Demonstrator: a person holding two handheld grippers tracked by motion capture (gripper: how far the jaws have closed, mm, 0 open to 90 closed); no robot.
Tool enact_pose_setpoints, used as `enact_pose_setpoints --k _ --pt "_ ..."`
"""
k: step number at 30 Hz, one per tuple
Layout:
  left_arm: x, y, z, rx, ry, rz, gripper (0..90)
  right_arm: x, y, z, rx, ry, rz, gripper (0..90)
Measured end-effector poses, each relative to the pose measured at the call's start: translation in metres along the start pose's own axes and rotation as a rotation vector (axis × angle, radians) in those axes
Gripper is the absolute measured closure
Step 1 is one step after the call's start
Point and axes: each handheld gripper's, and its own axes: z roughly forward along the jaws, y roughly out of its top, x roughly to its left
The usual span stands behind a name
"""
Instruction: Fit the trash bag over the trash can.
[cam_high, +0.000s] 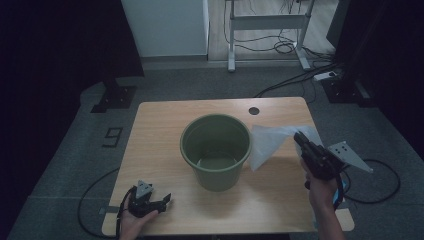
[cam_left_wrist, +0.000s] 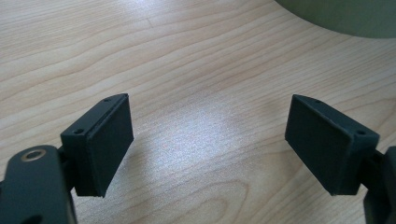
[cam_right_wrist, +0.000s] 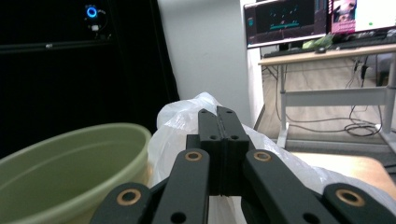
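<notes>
Translucent white plastic bag (cam_high: 272, 141) hangs pinched between the closed jaws of the right hand-held gripper (cam_high: 300, 136), lifted above the right part of the light wooden table (cam_high: 160, 150). In the high view the thin film spreads from the jaw tips toward the left and down, its lower corner reaching close beside the rim of the round olive-green plastic bucket (cam_high: 216, 150), which stands upright and empty in the middle of the table. Whether the bag touches the bucket cannot be told. In the right gripper view the two black jaws stand pressed flat together on the crumpled bag (cam_right_wrist: 187, 121), with the bucket's rim (cam_right_wrist: 70, 154) just to the left of them.

The left hand-held gripper (cam_high: 162, 201) rests low at the near left edge of the table, held in the person's left hand (cam_high: 135, 217), well apart from the bucket. Its jaws are spread wide with nothing between them; the left gripper view shows bare wood grain between the two dark pads (cam_left_wrist: 109, 144) and a curve of the bucket's green wall (cam_left_wrist: 345, 16) at the top right.
</notes>
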Motion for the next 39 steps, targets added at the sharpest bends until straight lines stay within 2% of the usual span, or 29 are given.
enact_pose_setpoints --k 7,13,20,29,35,39 --pt "0.001 0.0 0.0 -0.001 -0.002 -0.004 15.2 0.002 0.03 -0.001 -0.053 -0.006 -0.001 89.0" --pt "0.0 0.0 0.0 0.002 -0.005 -0.004 15.1 0.011 0.051 0.0 -0.08 0.008 -0.026 89.0" --pt "0.001 0.0 0.0 0.002 -0.008 -0.008 15.2 0.025 0.071 0.004 -0.108 0.025 -0.05 89.0" --pt "0.001 0.0 -0.001 0.002 -0.011 -0.009 15.1 0.05 0.11 0.005 -0.174 0.061 -0.08 89.0" --pt "0.001 -0.001 -0.001 0.0 -0.012 -0.011 15.1 0.069 0.123 0.016 -0.18 0.084 -0.103 89.0" --pt "0.002 -0.001 -0.001 -0.001 -0.014 -0.011 15.1 0.076 0.134 0.023 -0.189 0.088 -0.11 89.0"
